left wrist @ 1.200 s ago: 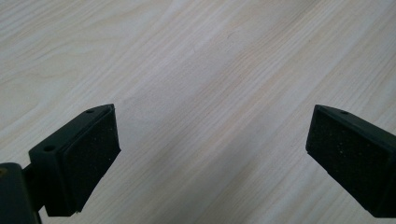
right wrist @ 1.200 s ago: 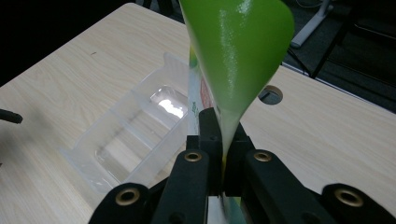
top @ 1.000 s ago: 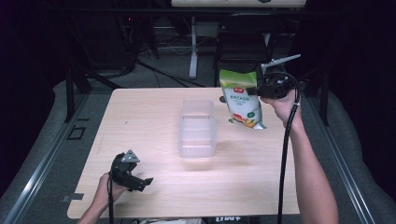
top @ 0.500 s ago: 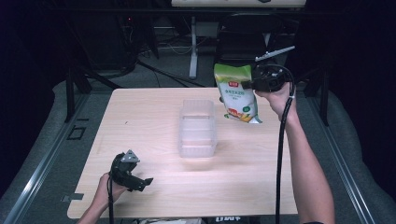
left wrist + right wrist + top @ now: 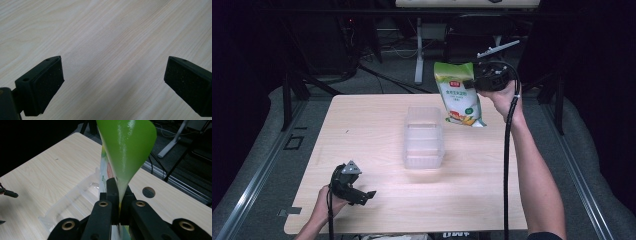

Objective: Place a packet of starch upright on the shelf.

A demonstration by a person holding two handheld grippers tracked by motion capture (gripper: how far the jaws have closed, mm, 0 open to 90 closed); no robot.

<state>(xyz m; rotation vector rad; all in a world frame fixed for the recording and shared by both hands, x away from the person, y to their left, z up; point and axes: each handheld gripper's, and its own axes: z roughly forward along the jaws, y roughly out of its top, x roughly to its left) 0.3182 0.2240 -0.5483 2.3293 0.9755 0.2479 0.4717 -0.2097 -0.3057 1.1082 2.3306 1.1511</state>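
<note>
On the pale wooden bench (image 5: pixel 512 200): clear rectangular plastic container (image 5: pixel 423 137), centre. Above its far right side, lifted: green-and-white printed snack pouch (image 5: pixel 458 95), right gripper (image 5: pixel 473 82) fingers clamped on its edge, seen close in the right gripper view. Left gripper (image 5: pixel 368 195) near front-left corner, fingers apart over bare wood.

The high camera looks forward and down across the whole table (image 5: pixel 377 125). The left gripper's camera sits very close above bare wood, while the right gripper's looks down from higher, sharing the clear container (image 5: pixel 75 200) with the high view.
</note>
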